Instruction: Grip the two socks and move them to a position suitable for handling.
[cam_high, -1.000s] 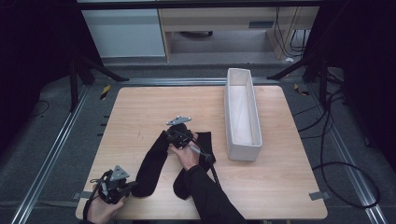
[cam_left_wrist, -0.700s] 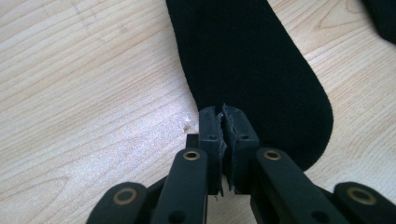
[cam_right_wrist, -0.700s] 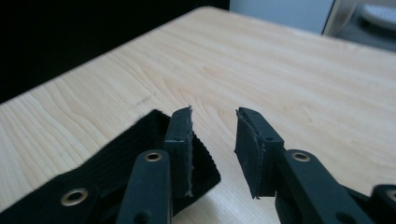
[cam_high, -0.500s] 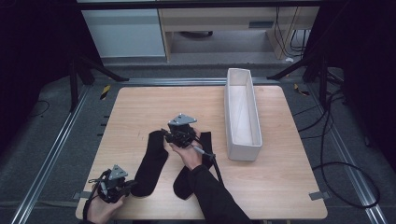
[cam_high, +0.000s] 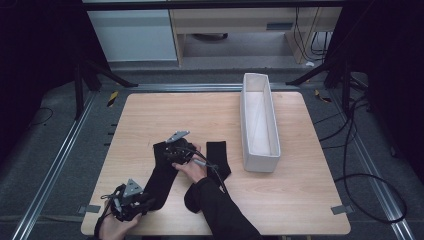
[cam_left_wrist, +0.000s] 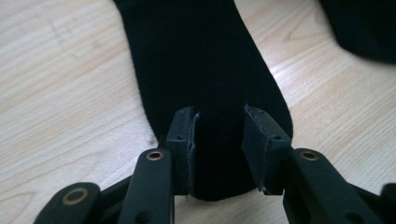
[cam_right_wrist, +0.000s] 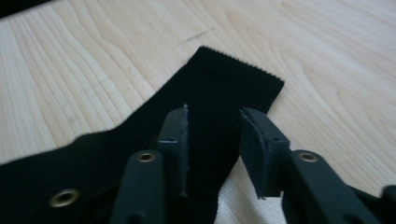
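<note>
A long black sock lies flat on the wooden table, running from its middle toward the near left corner. My left gripper sits at the sock's near end. In the left gripper view the sock lies between the jaws of the left gripper, which have just been opening, and the pads stand clear of it. My right gripper hovers over the far end. Its jaws have just been opening too and stand apart above the ribbed cuff. A second black sock lies to the right, partly under the person's sleeve.
A long white open box stands on the right half of the table, running front to back. The person's right forearm crosses the near middle. Bare wood lies at the back left and near right.
The right gripper rose slightly, then came down and to the left over the cuff. The sock, held stretched between both grippers before, now rests loose on the table.
</note>
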